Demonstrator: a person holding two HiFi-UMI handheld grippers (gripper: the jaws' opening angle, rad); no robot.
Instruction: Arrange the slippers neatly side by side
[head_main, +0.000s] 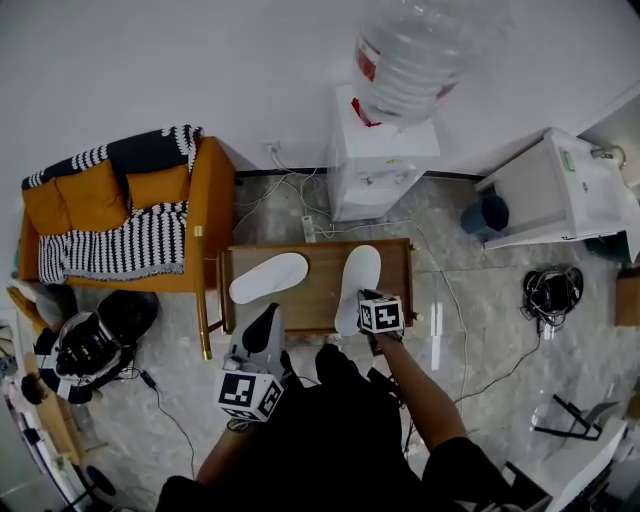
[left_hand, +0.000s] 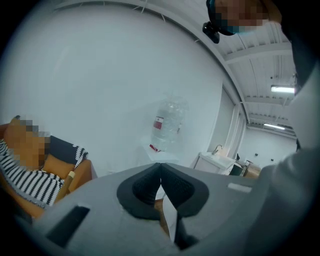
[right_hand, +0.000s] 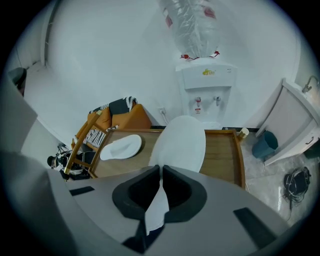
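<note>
Two white slippers lie on a low wooden table (head_main: 318, 252). The left slipper (head_main: 268, 277) rests slantwise on its left half, untouched; it also shows as the far slipper (right_hand: 120, 147) in the right gripper view. The right slipper (head_main: 358, 283) points away from me, and my right gripper (head_main: 362, 318) is shut on its near heel end. In the right gripper view the pads pinch that slipper (right_hand: 181, 145) at my right gripper (right_hand: 161, 175). My left gripper (head_main: 268, 318) hovers at the table's front left, shut and empty; in its own view my left gripper (left_hand: 160, 172) faces the wall.
An orange sofa (head_main: 205, 215) with a striped blanket stands left of the table. A water dispenser (head_main: 385, 150) is against the wall behind it, with a blue bin (head_main: 490, 213) and a white cabinet (head_main: 550, 190) to the right. Cables trail over the floor; a helmet (head_main: 90, 350) lies at the left.
</note>
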